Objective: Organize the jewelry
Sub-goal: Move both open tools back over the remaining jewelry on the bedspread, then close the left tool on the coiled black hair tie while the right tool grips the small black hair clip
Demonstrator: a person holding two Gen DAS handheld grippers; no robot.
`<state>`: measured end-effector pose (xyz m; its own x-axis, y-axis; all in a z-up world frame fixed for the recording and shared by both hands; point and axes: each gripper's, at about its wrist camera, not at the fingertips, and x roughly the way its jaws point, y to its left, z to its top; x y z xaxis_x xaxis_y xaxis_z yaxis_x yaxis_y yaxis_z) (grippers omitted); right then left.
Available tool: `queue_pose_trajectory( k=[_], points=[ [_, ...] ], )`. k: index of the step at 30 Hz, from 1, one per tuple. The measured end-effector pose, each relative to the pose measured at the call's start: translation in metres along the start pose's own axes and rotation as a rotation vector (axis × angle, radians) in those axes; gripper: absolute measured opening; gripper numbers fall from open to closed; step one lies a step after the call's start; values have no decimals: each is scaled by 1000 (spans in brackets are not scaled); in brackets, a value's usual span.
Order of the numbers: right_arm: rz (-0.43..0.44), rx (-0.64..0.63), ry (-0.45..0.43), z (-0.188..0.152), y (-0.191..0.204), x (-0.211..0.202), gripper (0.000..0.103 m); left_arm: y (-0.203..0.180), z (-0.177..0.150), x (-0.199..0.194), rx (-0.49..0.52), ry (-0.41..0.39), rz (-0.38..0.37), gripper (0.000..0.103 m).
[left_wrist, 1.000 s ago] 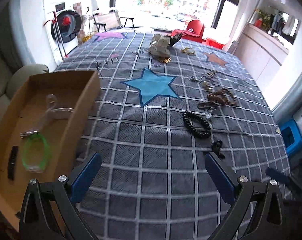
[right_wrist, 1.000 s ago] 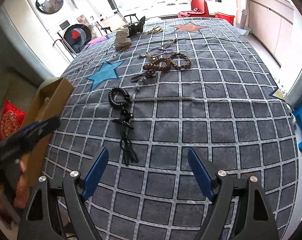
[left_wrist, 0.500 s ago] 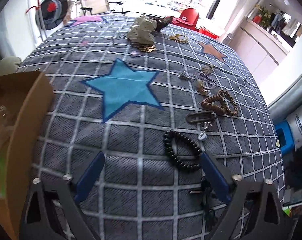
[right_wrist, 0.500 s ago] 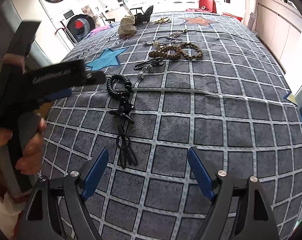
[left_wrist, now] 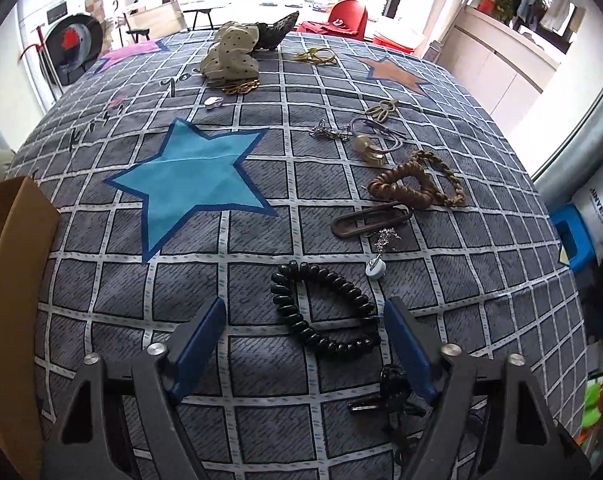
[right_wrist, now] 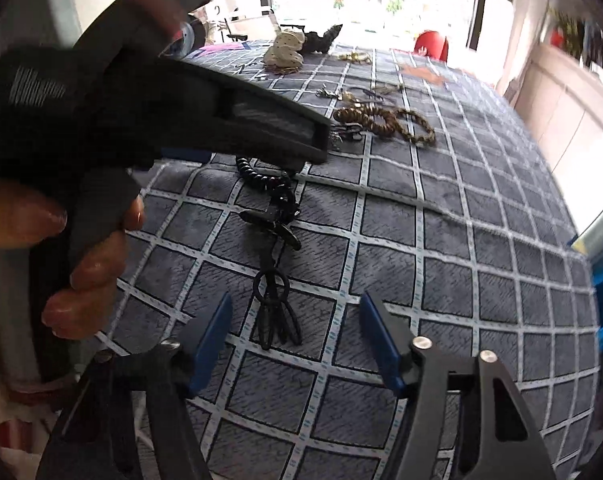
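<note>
A black coiled bracelet [left_wrist: 321, 312] lies on the grey checked cloth, just ahead of and between the fingers of my open left gripper [left_wrist: 305, 328]. A black clip with cords [left_wrist: 385, 396] lies under that gripper's right finger. My right gripper [right_wrist: 295, 320] is open, its fingers on either side of the black cord loops [right_wrist: 275, 308] of the same clip [right_wrist: 273, 228]. The coiled bracelet [right_wrist: 261, 178] is partly hidden there by the left gripper's body [right_wrist: 149, 92]. A cardboard box [left_wrist: 13, 280] stands at the left.
Further back lie a brown hair clip [left_wrist: 371, 220], brown braided bracelets [left_wrist: 413, 184], a small earring [left_wrist: 375, 268], hair ties [left_wrist: 373, 136], a gold chain and spotted cloth [left_wrist: 231, 60]. The table edge drops off on the right near a blue stool [left_wrist: 573, 240].
My left gripper has swung right, away from the box, and come down close over the black coiled bracelet. My right gripper has moved forward and lower over the black clip's cords.
</note>
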<state>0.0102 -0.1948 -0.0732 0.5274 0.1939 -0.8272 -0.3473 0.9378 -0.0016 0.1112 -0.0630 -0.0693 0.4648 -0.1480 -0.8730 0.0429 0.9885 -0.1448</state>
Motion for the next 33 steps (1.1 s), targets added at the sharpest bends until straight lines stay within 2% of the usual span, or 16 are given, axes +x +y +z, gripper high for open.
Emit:
queue_pose_trajectory(
  k=[5, 7, 10, 12, 14, 16, 17, 27, 33],
  points=[
    [14, -5, -8, -1, 4, -3, 48, -2, -1, -2, 19, -4, 4, 54],
    [19, -11, -7, 0, 5, -3, 40, -2, -2, -3, 17, -5, -2, 54],
    [27, -14, -5, -1, 8, -4, 31, -3, -3, -4, 25, -8, -5, 48],
    [28, -9, -5, -1, 8, -4, 21, -3, -4, -5, 27, -7, -20, 39],
    [30, 0, -5, -1, 8, -4, 20, -3, -4, -6, 27, -6, -41, 31],
    [36, 10, -7, -1, 7, -5, 19, -2, -5, -10, 31, -16, -53, 29],
    [38, 15, -8, -2, 7, -5, 19, -2, -6, -13, 33, -27, -57, 11],
    [77, 87, 4, -8, -15, -15, 19, 12, -18, -20, 1, -13, -63, 12],
    [91, 140, 2, -9, -31, -24, 19, 20, -27, -40, -15, -43, -73, 11]
  ],
)
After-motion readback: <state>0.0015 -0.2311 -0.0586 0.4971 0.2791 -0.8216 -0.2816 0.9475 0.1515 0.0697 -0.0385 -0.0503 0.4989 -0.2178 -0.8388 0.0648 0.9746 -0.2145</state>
